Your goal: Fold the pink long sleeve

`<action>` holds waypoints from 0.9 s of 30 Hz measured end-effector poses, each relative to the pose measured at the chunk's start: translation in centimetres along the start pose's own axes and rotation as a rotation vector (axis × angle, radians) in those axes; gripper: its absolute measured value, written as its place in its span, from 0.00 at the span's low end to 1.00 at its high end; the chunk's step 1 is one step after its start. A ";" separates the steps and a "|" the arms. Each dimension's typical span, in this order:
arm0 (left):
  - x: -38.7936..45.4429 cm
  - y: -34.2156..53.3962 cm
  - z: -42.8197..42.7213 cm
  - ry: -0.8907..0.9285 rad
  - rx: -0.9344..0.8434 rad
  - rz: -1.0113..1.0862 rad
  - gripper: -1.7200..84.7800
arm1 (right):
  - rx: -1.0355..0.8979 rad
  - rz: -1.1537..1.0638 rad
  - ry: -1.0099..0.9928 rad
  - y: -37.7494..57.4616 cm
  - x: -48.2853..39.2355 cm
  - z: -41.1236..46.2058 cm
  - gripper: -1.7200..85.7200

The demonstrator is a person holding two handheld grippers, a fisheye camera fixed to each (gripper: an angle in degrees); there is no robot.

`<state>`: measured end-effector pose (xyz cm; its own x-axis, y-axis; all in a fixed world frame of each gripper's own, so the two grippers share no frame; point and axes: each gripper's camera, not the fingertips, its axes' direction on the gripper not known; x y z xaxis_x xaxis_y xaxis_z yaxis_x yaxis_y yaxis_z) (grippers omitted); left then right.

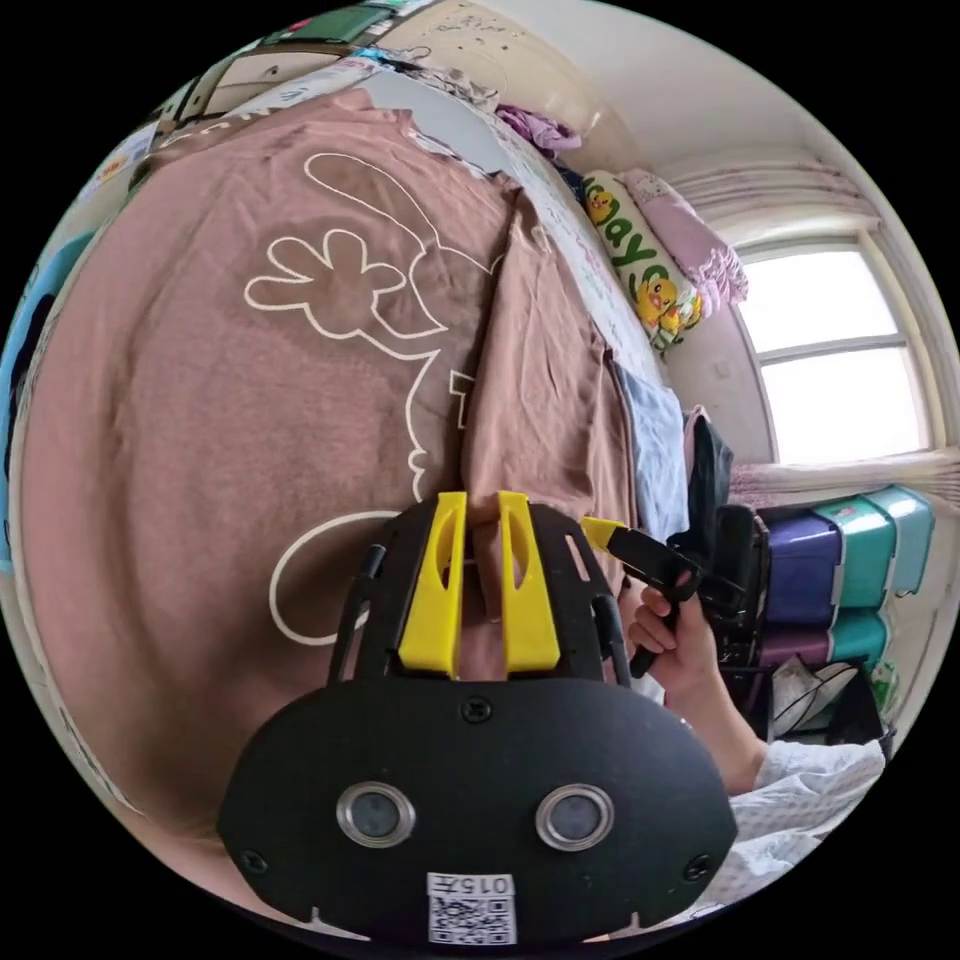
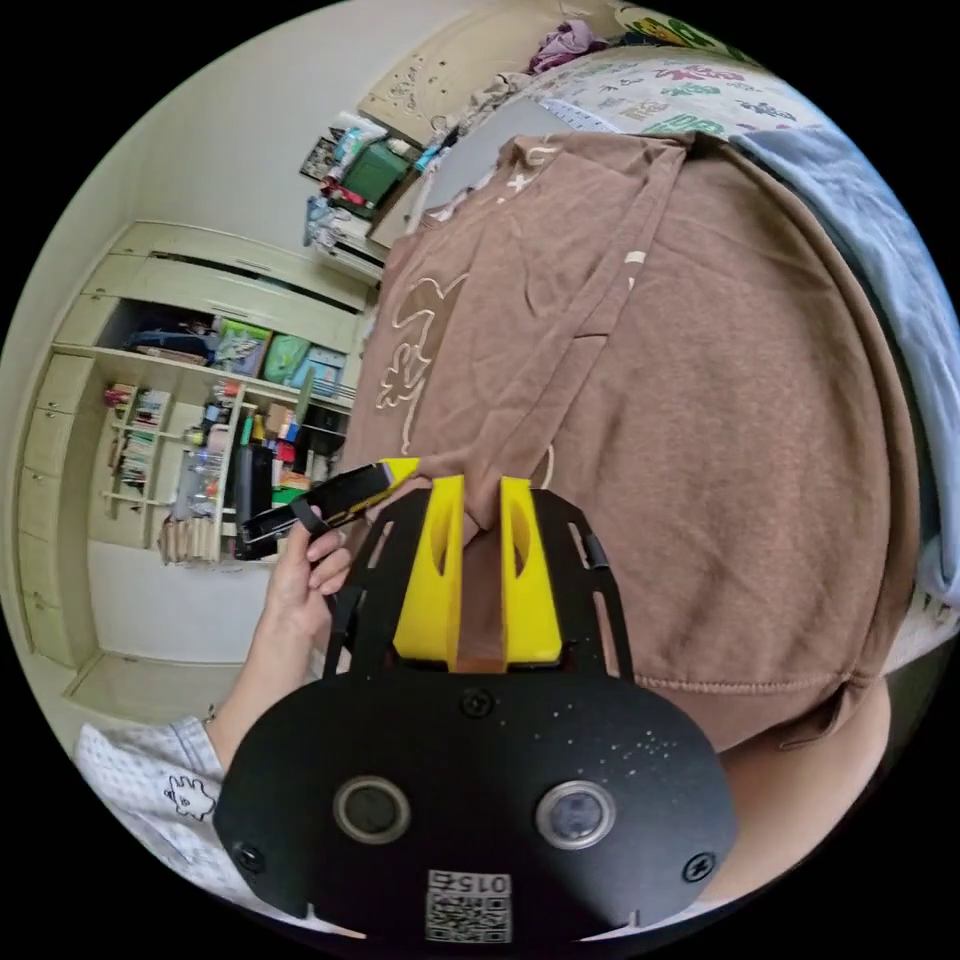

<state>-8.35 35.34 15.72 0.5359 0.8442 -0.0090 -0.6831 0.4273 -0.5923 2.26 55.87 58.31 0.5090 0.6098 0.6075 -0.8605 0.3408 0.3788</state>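
Observation:
The pink long sleeve [image 1: 250,420] lies spread on the bed, its white outline print facing up. A sleeve [image 1: 530,380] is folded lengthwise over the body. My left gripper [image 1: 483,500] is shut on a fold of this fabric, which bunches between the yellow jaws. The other gripper [image 1: 640,555], held in a hand, sits just to its right. In the right gripper view the same garment [image 2: 720,420] spreads out with its hem [image 2: 750,688] near me. My right gripper [image 2: 481,487] is shut on the end of the sleeve strip [image 2: 590,310]. The left gripper [image 2: 340,495] shows beside it.
A light blue garment [image 1: 655,450] and patterned pillows [image 1: 640,260] lie on the bed beyond the shirt. Stacked storage boxes [image 1: 850,560] stand under the window. Open shelves [image 2: 200,440] full of small items line the wall. A person's sleeve [image 2: 150,780] is at the lower left.

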 end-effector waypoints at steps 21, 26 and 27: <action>-6.1 1.3 -9.9 -0.034 0.198 -0.032 0.05 | 0.088 -0.313 0.297 2.8 -17.5 -10.2 0.04; -15.9 0.3 -17.2 0.184 0.466 -0.360 0.09 | 0.148 -0.451 0.298 0.5 -27.2 -7.2 0.02; -18.2 -0.4 -18.3 0.224 0.506 -0.427 0.10 | 0.175 -0.461 0.331 0.0 -29.7 -5.6 0.02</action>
<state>-8.74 13.86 1.35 0.8611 0.5052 -0.0576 -0.5081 0.8508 -0.1340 -12.97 41.76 36.41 0.7706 0.6272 0.1134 -0.5212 0.5177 0.6785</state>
